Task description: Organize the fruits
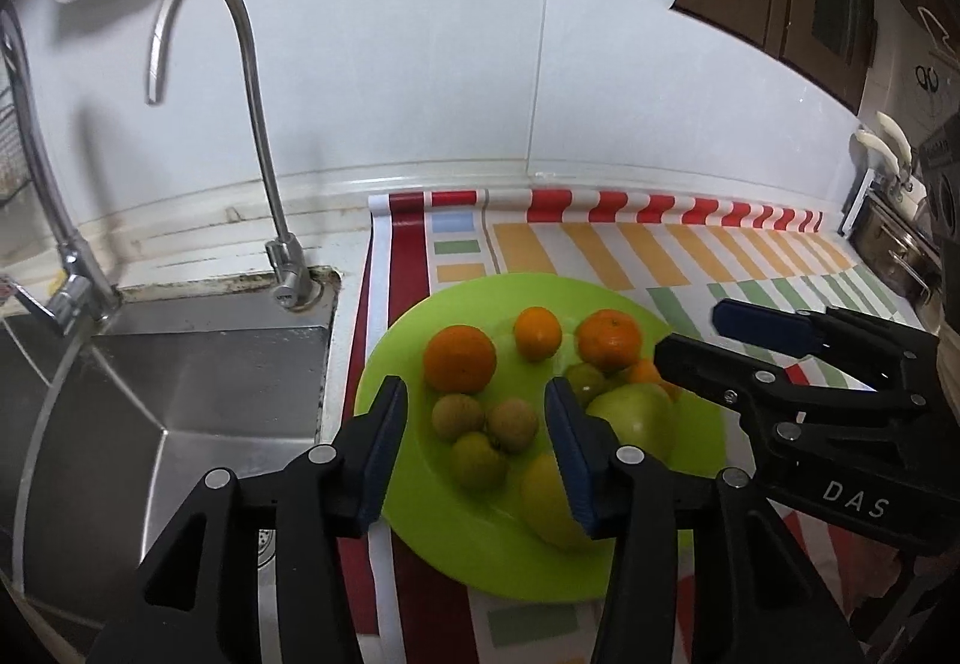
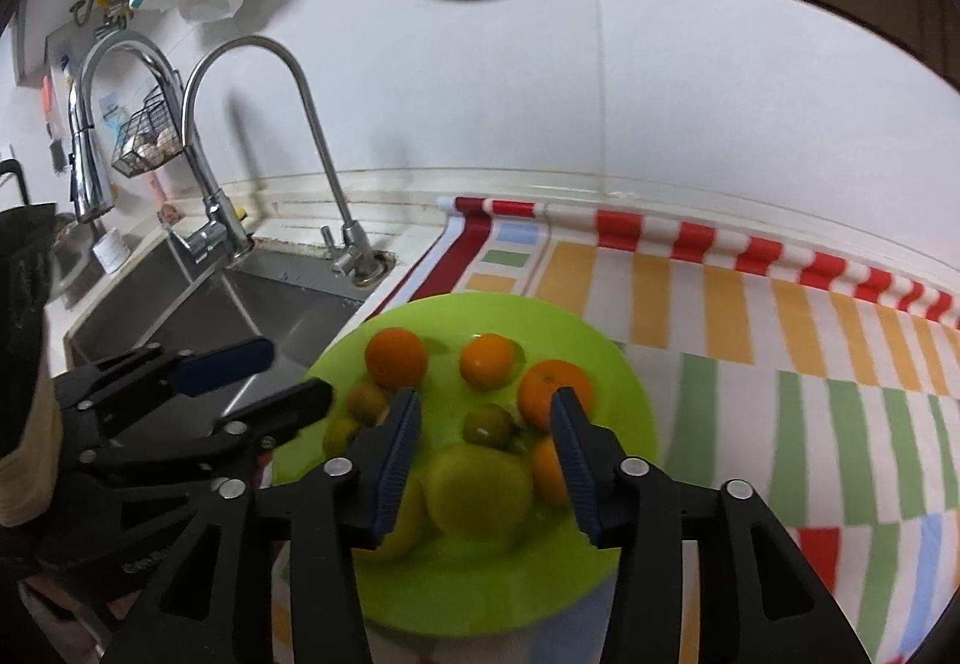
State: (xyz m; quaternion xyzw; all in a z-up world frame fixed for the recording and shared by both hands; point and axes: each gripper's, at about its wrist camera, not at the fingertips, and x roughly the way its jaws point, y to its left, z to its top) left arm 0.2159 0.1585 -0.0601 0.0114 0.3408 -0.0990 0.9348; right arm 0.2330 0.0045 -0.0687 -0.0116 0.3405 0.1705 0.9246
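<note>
A lime-green plate (image 1: 414,520) sits on a striped mat (image 1: 600,250) on the bench, just right of a steel sink (image 1: 180,394), and all the fruit lies on it. Taking the plate as a clock face in the left wrist view, a large orange (image 1: 459,358) sits near 10 o'clock, a smaller orange (image 1: 537,333) near 12 and a third orange (image 1: 608,338) near 1 o'clock. Three small brownish-green fruits (image 1: 485,439) cluster touching one another near the centre. A green apple (image 1: 636,415) lies toward 3 o'clock and a yellow-green fruit (image 1: 549,502) toward 5, partly hidden behind a finger. The left gripper (image 1: 474,442) hovers over the cluster with its jaws spread and nothing pinched. The right gripper (image 2: 483,454) hangs over the apple side with its jaws likewise spread and empty; the apple (image 2: 480,490) and a small green fruit (image 2: 487,425) show in the gap without touching the pads. At 12 o'clock beyond the sink a curved tap (image 1: 240,64) rises against the white wall.
</note>
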